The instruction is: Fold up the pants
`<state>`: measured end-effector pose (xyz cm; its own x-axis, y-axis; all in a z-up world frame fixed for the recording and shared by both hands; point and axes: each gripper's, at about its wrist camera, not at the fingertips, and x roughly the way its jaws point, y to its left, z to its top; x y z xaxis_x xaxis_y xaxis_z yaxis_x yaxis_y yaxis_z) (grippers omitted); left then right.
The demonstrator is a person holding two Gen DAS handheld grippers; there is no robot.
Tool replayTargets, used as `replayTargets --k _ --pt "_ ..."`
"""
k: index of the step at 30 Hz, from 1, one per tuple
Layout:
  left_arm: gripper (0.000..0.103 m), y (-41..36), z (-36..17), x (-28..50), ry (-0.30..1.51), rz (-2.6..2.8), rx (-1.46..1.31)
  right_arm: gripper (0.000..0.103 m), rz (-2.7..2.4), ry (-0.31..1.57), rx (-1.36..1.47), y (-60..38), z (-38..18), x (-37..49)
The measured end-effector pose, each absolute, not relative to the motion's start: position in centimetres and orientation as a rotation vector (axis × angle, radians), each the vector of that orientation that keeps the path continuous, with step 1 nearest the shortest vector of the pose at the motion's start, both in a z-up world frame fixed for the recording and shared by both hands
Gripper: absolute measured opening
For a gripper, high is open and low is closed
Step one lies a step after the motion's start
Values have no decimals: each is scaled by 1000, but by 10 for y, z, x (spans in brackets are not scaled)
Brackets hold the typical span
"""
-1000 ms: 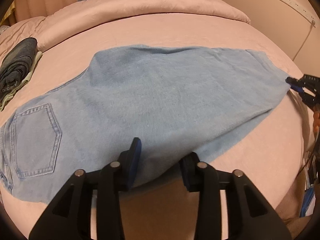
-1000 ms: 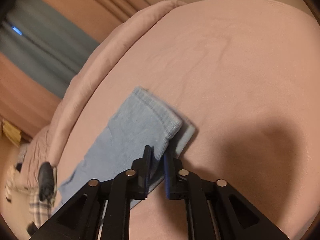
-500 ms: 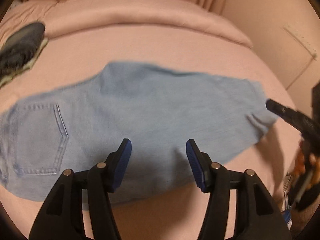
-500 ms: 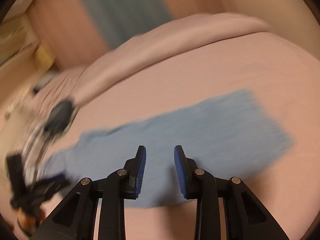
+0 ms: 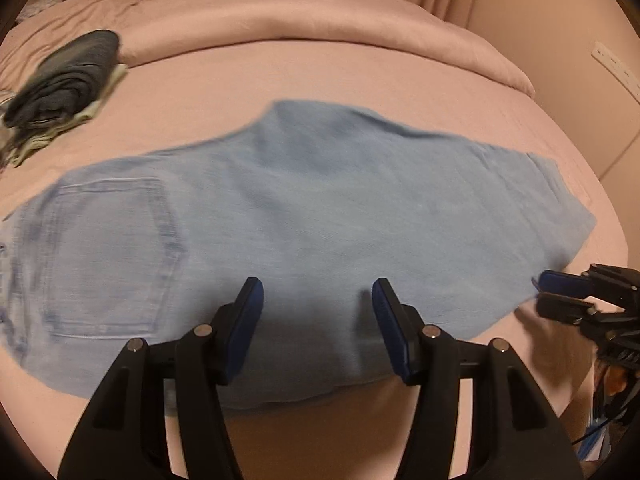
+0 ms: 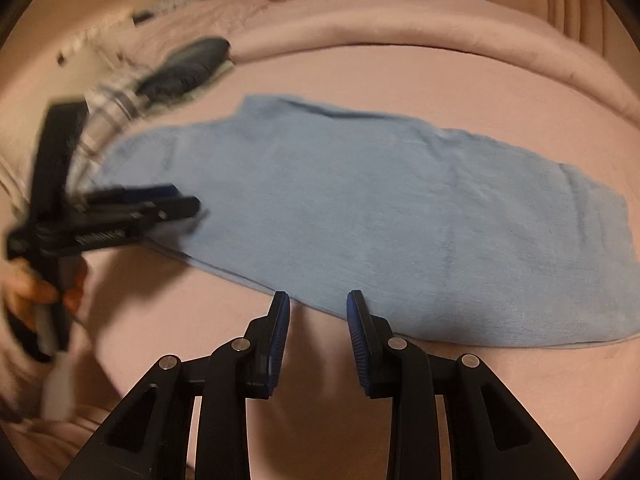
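Observation:
Light blue jeans (image 5: 300, 220) lie flat on the pink bed, folded lengthwise, back pocket at the left, leg hems at the right. My left gripper (image 5: 316, 304) is open and empty, hovering over the near edge of the jeans. It also shows in the right wrist view (image 6: 176, 200) at the waist end. My right gripper (image 6: 318, 316) is open and empty, just off the near edge of the jeans (image 6: 360, 208). It also shows in the left wrist view (image 5: 540, 292) by the hem end.
A pile of dark folded clothes (image 5: 64, 80) lies at the back left of the bed (image 5: 360, 72). A rolled pink duvet (image 5: 320, 16) runs along the far side. A wall with a power strip (image 5: 616, 72) stands at the right.
My right gripper has let go of the leg hem, opened and drawn back toward the near edge. My left gripper has opened wider and lifted off the jeans' near edge.

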<state>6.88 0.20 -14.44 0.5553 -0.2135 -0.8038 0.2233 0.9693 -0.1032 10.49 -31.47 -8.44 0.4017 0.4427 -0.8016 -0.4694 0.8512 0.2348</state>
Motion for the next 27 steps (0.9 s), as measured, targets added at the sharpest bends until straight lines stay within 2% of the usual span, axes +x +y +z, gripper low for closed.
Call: replayTargets --k 8,10,17,22,27 --pt "58 56 -149 80 943 -110 -17 31 666 948 134 -274 -77 163" --pt "58 69 -154 76 952 -114 -43 25 692 953 146 -252 -79 186" --pt "58 72 -157 71 955 -135 -46 23 626 1063 225 -211 -110 261" --pt "58 76 -157 76 958 -151 -70 6 540 1100 417 -233 -129 282" --pt "59 76 -157 75 961 -148 -68 6 541 1043 423 -255 -107 265"
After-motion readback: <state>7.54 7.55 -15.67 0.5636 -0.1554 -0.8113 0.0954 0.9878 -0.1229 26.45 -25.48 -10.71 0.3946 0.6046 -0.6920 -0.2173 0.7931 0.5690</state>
